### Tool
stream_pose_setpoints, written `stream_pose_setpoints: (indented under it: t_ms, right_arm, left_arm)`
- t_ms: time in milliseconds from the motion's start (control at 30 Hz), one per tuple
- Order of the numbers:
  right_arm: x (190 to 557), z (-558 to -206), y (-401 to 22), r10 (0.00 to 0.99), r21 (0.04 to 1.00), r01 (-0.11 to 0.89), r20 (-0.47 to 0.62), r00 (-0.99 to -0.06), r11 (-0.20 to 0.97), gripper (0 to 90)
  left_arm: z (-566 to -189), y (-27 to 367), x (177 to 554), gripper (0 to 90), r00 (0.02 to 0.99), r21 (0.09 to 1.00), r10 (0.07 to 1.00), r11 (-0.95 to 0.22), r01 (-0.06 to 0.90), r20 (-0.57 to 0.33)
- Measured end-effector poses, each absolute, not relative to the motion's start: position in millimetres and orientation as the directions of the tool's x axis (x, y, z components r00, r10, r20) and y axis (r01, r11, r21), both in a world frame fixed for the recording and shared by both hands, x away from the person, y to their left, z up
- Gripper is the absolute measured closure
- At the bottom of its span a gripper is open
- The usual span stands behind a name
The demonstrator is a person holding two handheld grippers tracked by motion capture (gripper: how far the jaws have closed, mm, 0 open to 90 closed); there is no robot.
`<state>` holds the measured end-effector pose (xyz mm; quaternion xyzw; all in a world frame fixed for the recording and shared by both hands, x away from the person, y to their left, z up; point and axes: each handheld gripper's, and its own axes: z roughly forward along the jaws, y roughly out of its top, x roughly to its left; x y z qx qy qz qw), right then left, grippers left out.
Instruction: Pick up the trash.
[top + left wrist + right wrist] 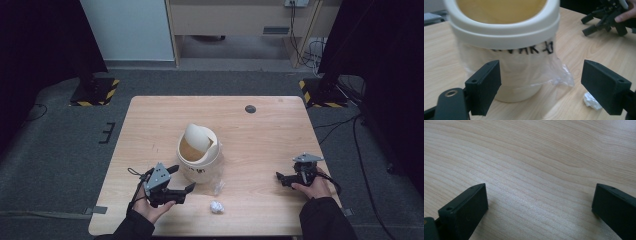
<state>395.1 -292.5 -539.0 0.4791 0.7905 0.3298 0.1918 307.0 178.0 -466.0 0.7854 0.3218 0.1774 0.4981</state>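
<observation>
At the near edge of the wooden surface [260, 130], a person holds a two-jaw gripper in each hand, and the work in hand appears to centre on a small crumpled wad of white paper [216, 206] and the cream-coloured bin [199, 167] behind it. The left gripper [181, 181] hovers low at the person's left, its jaws spread wide and holding nothing. The wad lies just to that gripper's right and slightly nearer the person, apart from the jaws; in the left gripper view it sits on the bare wood beside the right-hand jaw [592, 101], outside the gap rather than within it. That sideways offset is what the next reach seems to turn on: the left gripper would have to swing right and dip toward the near edge to bracket the wad. The left hand is clearly the nearer of the two.

The right gripper [286, 178] rests well off to the right, its jaws likewise wide apart over plain wood grain [534, 170], with nothing between them.

Just beyond the left gripper stands the bin, upright, its swing lid [197, 136] tilted so the opening shows. A clear plastic liner [544, 72] hangs down its front, and a loose corner of it trails onto the surface [218, 187] between bin and wad. Black lettering on the bin's wall is partly hidden under the rim and cannot be read.

Farther off, near the far edge, a small dark round fitting [250, 108] sits in the wood.
</observation>
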Motion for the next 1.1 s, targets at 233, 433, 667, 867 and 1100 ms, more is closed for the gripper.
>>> stream_pose_setpoints:
  t_ms: [233,433,667,867,1100]
  right_arm:
    - [395.1,-539.0,-292.5,0.883,0.706,0.630,0.012,-0.469,0.325,0.7]
    - [395.0,-539.0,-292.4,0.883,0.705,0.631,0.013,-0.469,0.324,0.7]
    - [395.1,-539.1,-292.5,0.883,0.706,0.630,0.012,-0.469,0.325,0.7]
    - [395.1,-539.0,-292.5,0.883,0.705,0.630,0.013,-0.469,0.325,0.7]
    - [395.0,-538.9,-292.5,0.882,0.704,0.630,0.013,-0.472,0.327,0.7]
  left_arm:
    - [-474.3,157.6,303.0,17.3,0.775,0.874,0.631,-0.354,0.334,-0.040]
    - [-482.8,141.8,299.6,18.1,0.809,0.849,0.587,-0.411,0.333,-0.033]
    - [-492.2,126.0,295.7,19.3,0.844,0.818,0.536,-0.474,0.327,-0.027]
    - [-500.4,110.9,293.5,20.4,0.871,0.790,0.491,-0.527,0.312,-0.017]
    - [-510.1,94.0,290.8,22.8,0.895,0.754,0.445,-0.585,0.300,-0.011]
